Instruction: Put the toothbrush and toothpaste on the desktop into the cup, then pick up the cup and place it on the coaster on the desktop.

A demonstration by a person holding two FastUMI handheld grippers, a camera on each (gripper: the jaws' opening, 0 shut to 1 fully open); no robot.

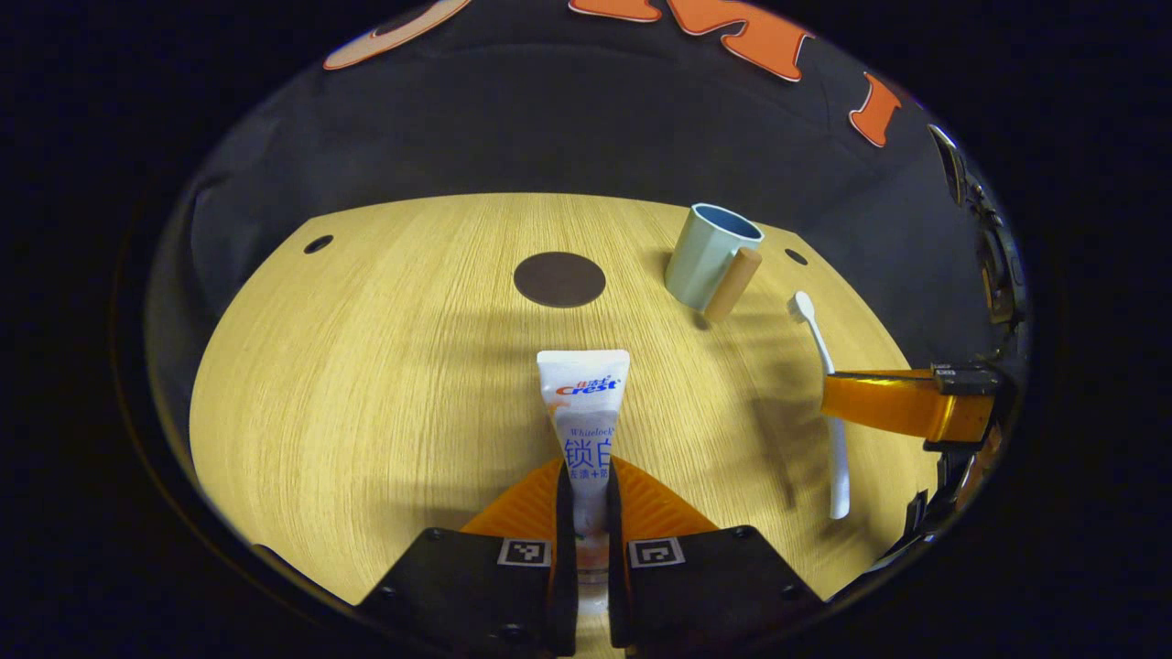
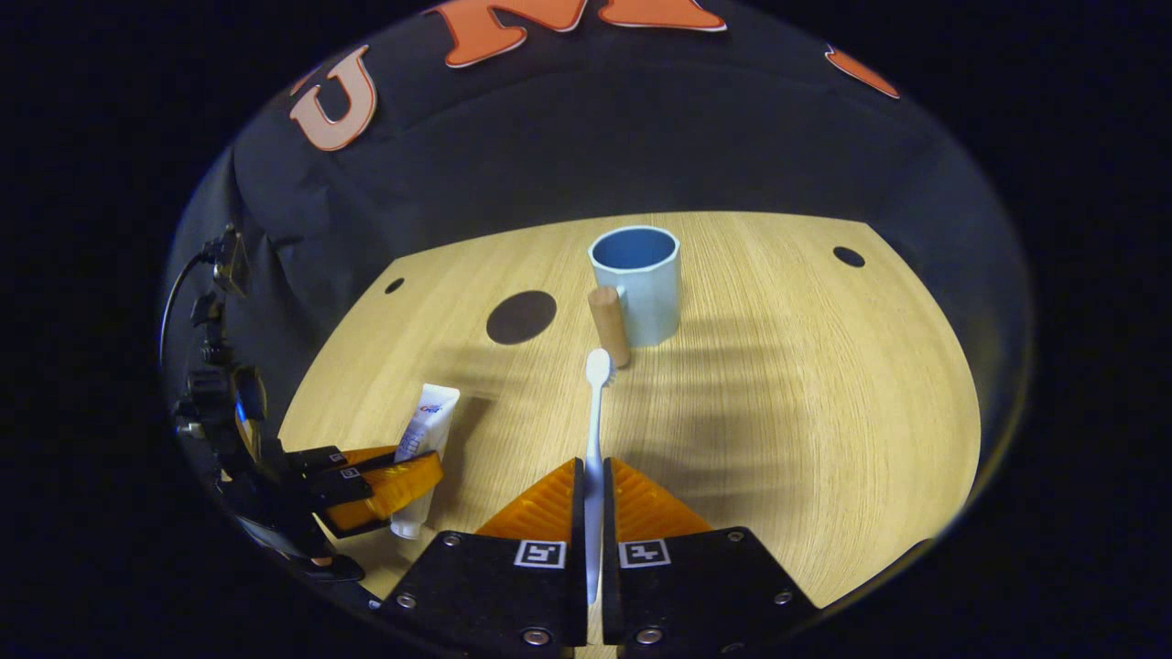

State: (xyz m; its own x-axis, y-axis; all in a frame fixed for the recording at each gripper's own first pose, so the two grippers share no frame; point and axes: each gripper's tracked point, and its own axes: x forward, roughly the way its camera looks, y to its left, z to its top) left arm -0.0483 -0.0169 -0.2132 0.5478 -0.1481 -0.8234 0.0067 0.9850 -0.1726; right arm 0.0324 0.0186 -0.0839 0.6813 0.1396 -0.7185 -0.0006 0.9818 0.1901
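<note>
Pale wood desktop (image 2: 824,412) under me, my left gripper (image 1: 586,513) clamps the toothpaste (image 1: 584,403) and my right gripper (image 2: 593,513) the toothbrush (image 2: 595,412) (both low), so next I lift each toward the cup (image 2: 641,284) at twelve o'clock, coaster (image 2: 521,317) at eleven.

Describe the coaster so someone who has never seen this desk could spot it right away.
Start at the wooden desktop and find the pale blue cup with its wooden handle. The coaster lies flat a little to the cup's left in the right gripper view, apart from it. It is the one dark, thin round disc, with nothing on it.
</note>
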